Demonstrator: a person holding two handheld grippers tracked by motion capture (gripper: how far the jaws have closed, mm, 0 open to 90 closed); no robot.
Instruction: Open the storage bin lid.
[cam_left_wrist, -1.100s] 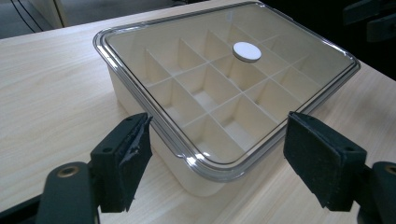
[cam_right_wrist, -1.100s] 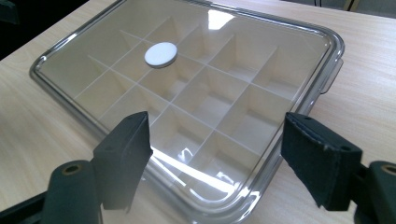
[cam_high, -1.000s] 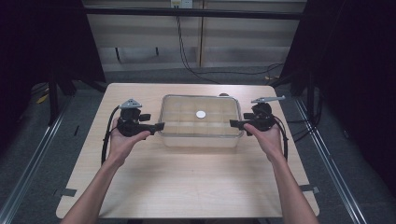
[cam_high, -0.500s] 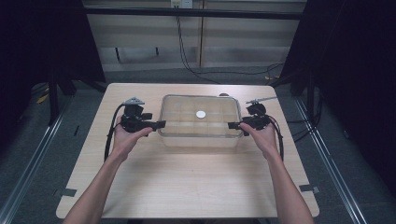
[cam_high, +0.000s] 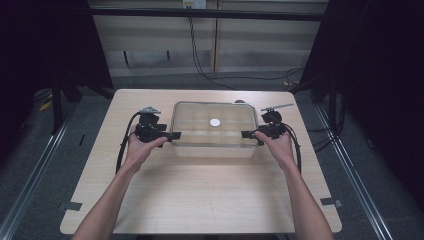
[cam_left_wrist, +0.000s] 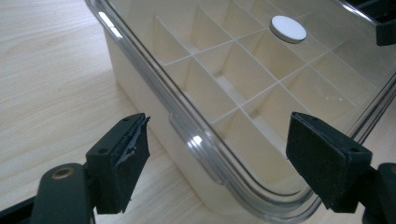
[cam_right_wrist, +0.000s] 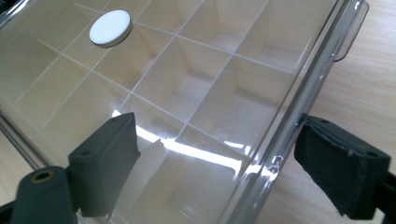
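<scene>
A clear plastic compartment box (cam_high: 215, 142) with a shut clear lid stands on the table, a white round disc (cam_high: 215, 122) on its lid. My left gripper (cam_high: 173, 136) is at the box's left end, open. In the left gripper view its jaws (cam_left_wrist: 224, 156) straddle the lid's rim (cam_left_wrist: 187, 135) without touching it, with the disc (cam_left_wrist: 288, 29) farther off. My right gripper (cam_high: 246, 134) is at the right end. Its jaws (cam_right_wrist: 222, 158) have just been opening and stand apart around the box's edge (cam_right_wrist: 285, 121), pads off it. The disc (cam_right_wrist: 110, 28) lies beyond.
The light wooden table (cam_high: 200, 200) has bare room in front of the box and at both sides. Black cables (cam_high: 122, 145) trail from each gripper. Beyond the table's far edge are a dark floor and hanging cables (cam_high: 197, 55).
Both hands have sunk a little and edged in toward the box's ends. The right gripper's jaws stand wider. The box and disc have stayed put.
</scene>
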